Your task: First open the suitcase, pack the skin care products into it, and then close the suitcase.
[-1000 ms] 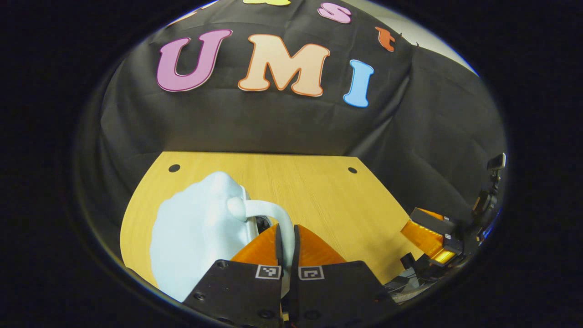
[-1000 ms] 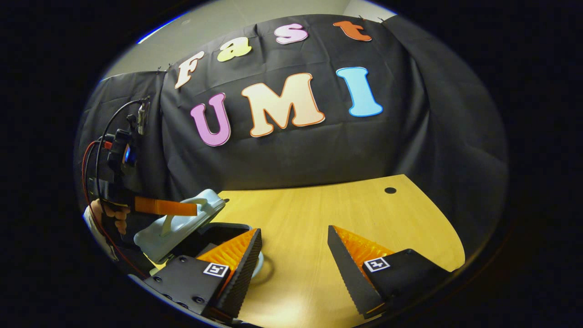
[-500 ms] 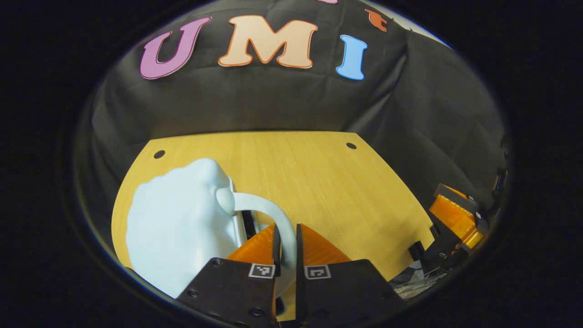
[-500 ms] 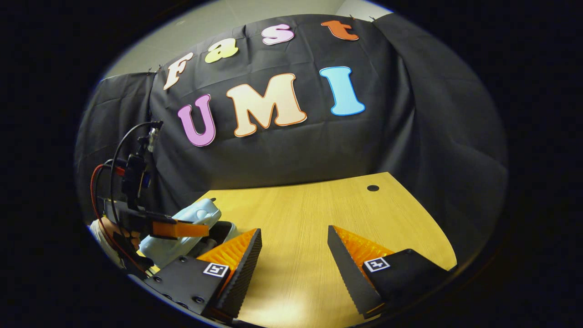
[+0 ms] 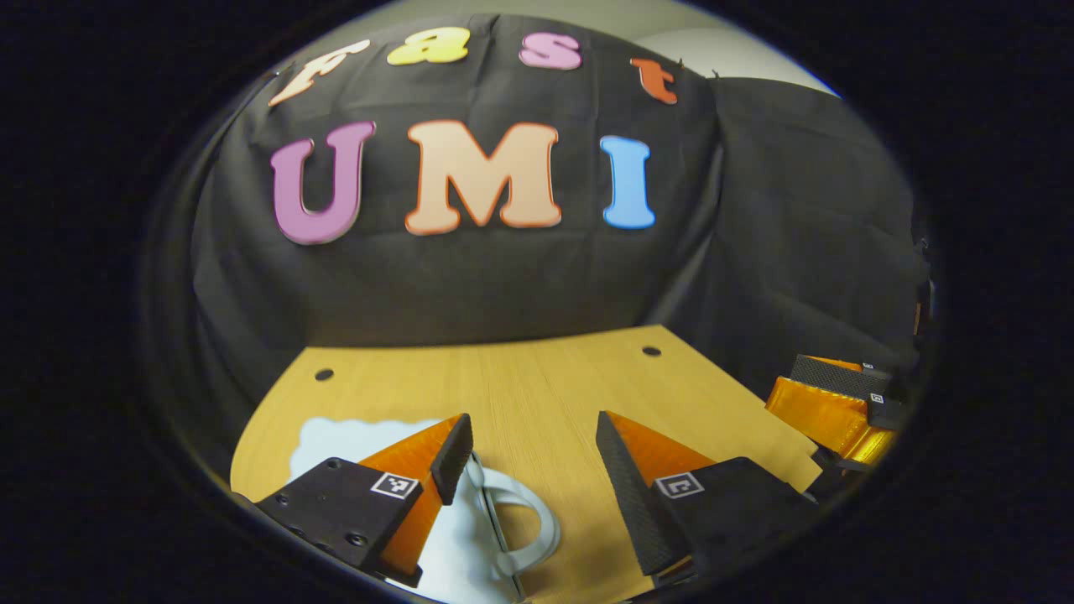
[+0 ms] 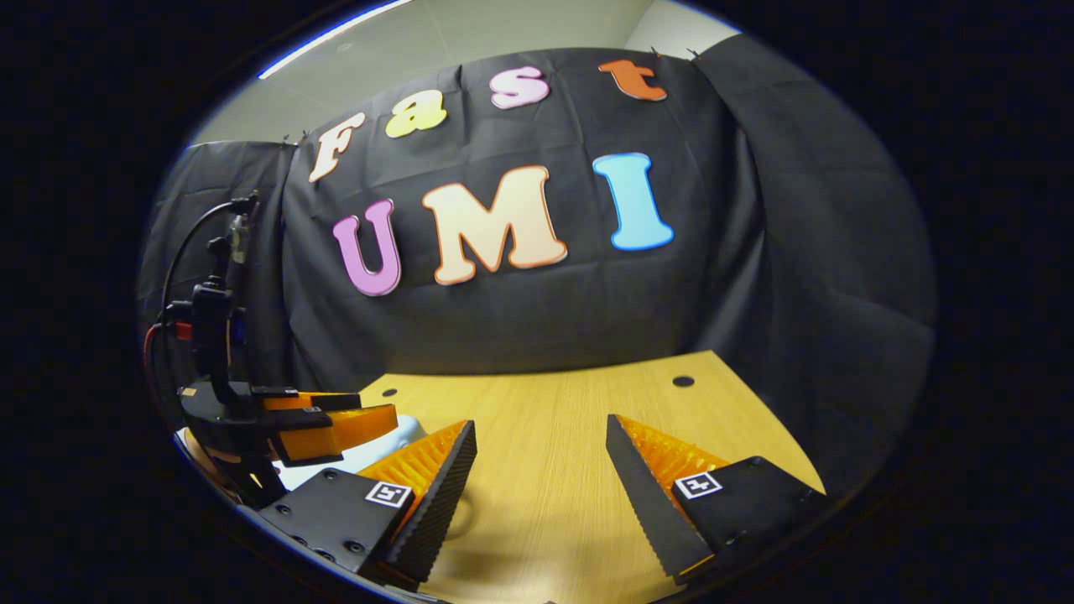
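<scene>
The pale blue hard-shell suitcase (image 5: 352,436) lies shut and flat on the light wooden table (image 5: 537,394), its curved handle (image 5: 524,528) free below our left gripper (image 5: 529,453), whose fingers are spread apart, holding nothing. Our right gripper (image 6: 541,470) hangs above bare wood, fingers likewise parted and empty.

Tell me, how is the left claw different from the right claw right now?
The left claw hangs just above the pale blue suitcase and its looped handle; the right claw has only bare wooden table under it. In the right gripper view the left claw sits off to one side. Both are open and holding nothing.
</scene>
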